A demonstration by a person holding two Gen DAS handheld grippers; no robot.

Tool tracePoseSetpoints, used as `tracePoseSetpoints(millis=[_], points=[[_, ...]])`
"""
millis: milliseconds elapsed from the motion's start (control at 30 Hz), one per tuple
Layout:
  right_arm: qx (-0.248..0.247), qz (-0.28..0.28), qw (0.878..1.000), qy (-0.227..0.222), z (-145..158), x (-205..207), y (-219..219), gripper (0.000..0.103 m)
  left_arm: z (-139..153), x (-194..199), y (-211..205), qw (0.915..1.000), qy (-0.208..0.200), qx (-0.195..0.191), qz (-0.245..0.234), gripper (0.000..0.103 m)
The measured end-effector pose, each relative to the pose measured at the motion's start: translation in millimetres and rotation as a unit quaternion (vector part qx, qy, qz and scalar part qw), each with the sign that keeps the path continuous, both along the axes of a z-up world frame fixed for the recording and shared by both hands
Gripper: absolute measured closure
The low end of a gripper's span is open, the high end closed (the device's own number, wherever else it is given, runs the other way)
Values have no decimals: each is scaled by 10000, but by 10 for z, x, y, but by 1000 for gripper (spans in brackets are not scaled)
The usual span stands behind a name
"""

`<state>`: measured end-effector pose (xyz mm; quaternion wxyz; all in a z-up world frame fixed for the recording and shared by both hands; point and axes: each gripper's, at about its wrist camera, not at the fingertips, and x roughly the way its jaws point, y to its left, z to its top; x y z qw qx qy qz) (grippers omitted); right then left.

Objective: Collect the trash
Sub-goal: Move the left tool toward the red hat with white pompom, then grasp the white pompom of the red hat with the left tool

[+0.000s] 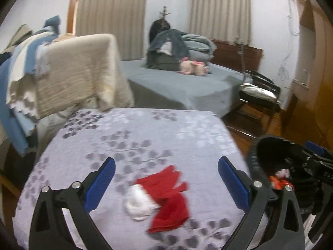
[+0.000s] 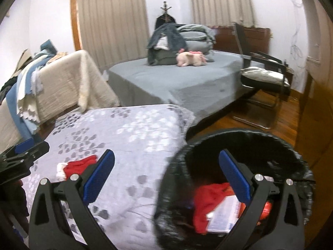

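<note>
- Left gripper (image 1: 166, 180), jaws spread wide and holding nothing, hangs over the red-and-white wrapper (image 1: 164, 198) lying blurred at lower centre on the patterned bedcover (image 1: 145, 133).
- Right gripper (image 2: 166, 179), also wide apart and empty, straddles the black bin (image 2: 270, 143) rim at lower right.
- Inside the bin, red scraps (image 2: 210, 200) and a pale packet (image 2: 224, 212) are smeared and partly hidden by a finger.

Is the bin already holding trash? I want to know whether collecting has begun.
Yes: the right wrist view shows red material and a white paper item inside the black-lined bin.
</note>
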<state>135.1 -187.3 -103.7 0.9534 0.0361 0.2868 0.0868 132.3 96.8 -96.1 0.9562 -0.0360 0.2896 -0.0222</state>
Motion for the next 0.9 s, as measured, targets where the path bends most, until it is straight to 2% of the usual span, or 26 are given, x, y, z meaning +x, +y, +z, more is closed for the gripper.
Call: tracePoseSetpoints(millis=[200, 333, 667, 900], points=[[1, 482, 9988, -69, -72, 119, 507, 6, -116, -61, 392, 9990, 39, 26, 447, 6], [-60, 606, 9981, -81, -153, 189, 715, 6, -243, -51, 515, 9983, 132, 41, 574, 7], [-140, 651, 9977, 128, -382, 282, 844, 6, -616, 69, 475, 9980, 460, 58, 422, 9], [-201, 685, 9972, 206, -443, 310, 889, 6, -834, 184, 440, 9967, 759, -82, 275, 17]])
